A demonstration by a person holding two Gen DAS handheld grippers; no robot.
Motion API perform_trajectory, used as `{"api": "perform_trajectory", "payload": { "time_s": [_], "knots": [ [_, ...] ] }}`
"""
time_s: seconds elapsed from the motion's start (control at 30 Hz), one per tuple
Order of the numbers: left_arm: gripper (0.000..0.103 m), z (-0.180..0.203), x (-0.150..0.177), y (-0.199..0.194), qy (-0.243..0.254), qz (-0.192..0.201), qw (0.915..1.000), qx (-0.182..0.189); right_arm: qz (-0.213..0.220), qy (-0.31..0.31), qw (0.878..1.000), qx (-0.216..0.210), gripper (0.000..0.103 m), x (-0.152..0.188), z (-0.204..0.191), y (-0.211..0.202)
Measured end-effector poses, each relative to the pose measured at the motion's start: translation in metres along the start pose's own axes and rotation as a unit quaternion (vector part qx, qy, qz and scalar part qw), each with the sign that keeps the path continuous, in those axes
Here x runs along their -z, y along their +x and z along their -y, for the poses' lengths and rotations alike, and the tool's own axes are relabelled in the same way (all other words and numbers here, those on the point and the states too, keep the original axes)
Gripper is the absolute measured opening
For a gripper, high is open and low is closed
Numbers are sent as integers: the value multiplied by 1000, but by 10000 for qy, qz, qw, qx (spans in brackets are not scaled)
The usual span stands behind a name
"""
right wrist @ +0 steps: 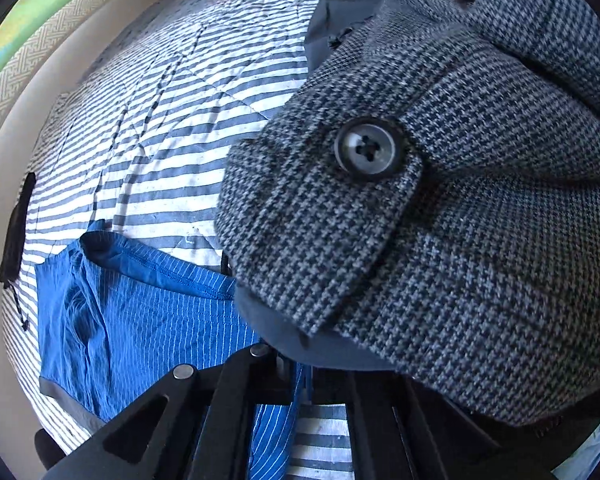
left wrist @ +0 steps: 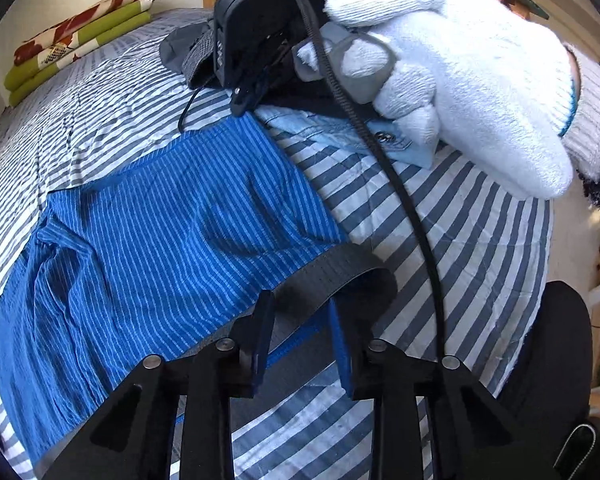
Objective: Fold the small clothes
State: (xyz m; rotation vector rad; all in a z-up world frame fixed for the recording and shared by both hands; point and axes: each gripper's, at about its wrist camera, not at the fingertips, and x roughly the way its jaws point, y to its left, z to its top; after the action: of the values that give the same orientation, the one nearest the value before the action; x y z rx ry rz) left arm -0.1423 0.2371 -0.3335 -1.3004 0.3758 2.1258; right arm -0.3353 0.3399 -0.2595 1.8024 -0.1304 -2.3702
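On the striped bedspread (left wrist: 440, 216) the blue striped underwear (left wrist: 160, 216) is spread flat, its grey waistband (left wrist: 332, 276) bracketed by the parted left gripper (left wrist: 304, 340), presumably for a fold (the right gripper (left wrist: 242, 100) is hidden; its jaws cannot be judged).

Your right gripper's fingers (right wrist: 296, 364) vanish under the checked garment (right wrist: 440, 240) at lower centre, so their grip is unreadable. The blue striped shorts (right wrist: 148, 320) run off the bottom edge.
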Motion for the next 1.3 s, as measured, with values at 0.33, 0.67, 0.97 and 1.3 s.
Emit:
{"api": "perform_trajectory", "payload": {
  "time_s": [0.33, 0.67, 0.97, 1.3],
  "knots": [
    [18, -4, -5, 15, 4, 16, 10000, -89, -42, 112, 9999, -92, 2, -5, 5, -1],
    [2, 8, -5, -4, 70, 405, 9990, 164, 97, 300, 9990, -331, 2, -3, 31, -10],
    [2, 4, -5, 6, -26, 368, 9991, 200, 109, -422, 9990, 132, 19, 6, -10, -21],
    [2, 8, -3, 3, -22, 410, 9989, 209, -194, -511, 9969, 571, 0, 8, -12, 17]
  ]
}}
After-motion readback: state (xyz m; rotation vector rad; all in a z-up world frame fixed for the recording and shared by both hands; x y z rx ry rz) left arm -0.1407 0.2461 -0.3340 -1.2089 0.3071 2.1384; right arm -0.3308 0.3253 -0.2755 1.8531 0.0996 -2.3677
